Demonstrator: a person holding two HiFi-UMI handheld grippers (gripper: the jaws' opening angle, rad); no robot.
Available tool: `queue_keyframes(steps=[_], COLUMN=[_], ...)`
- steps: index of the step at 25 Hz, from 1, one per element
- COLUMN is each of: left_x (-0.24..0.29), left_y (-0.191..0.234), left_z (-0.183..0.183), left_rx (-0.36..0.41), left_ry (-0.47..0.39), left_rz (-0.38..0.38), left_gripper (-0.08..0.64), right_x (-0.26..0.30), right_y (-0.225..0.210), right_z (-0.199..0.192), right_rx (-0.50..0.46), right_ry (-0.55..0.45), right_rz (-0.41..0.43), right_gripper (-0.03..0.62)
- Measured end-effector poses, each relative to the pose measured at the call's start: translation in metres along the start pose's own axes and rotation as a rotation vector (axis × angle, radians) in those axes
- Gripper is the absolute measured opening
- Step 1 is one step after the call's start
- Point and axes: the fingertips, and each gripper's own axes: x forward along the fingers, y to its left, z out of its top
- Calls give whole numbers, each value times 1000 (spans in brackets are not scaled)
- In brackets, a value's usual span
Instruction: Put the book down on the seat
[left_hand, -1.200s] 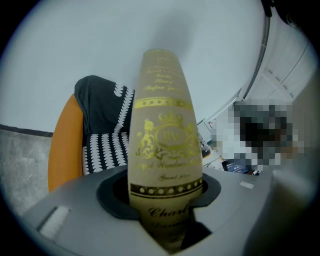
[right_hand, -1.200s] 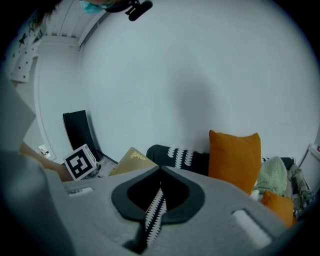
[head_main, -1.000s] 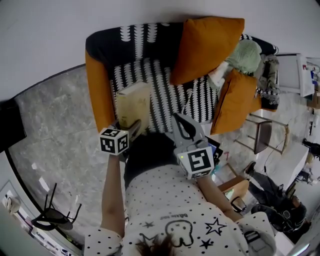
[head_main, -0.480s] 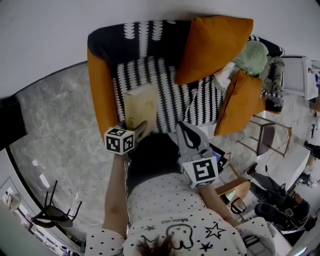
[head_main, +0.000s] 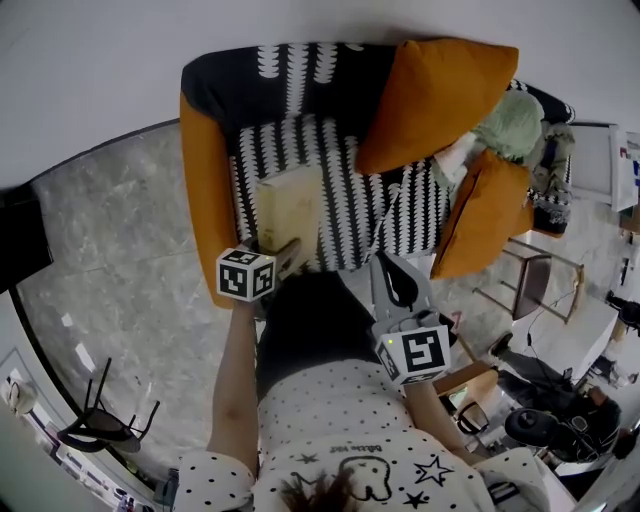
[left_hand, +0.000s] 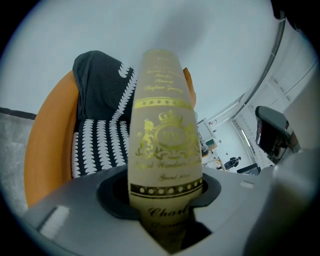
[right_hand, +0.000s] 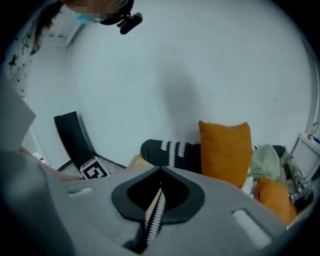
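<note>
Over the front of the striped seat, gripping a cream book by its near end with the left gripper, jaws spread only by its thickness. Stiff, flat, probably light; smooth gold-printed face, maybe slippery. With the right gripper pinched together, empty. Soft woven upholstery, plump orange cushion.

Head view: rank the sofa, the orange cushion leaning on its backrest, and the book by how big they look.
1. sofa, largest by far
2. orange cushion
3. book, clearly the smallest
</note>
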Motion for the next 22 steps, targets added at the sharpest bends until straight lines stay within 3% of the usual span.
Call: queue_keyframes(steps=[22], left_x=[46], left_y=[24], left_z=[-9], left_rx=[-64], left_ry=[38], left_rz=[-41], left_gripper=[230], right_x=[10], right_y=[-9], right_z=[-21], right_rx=[33], right_ry=[47], right_rz=[1], right_gripper=[-6])
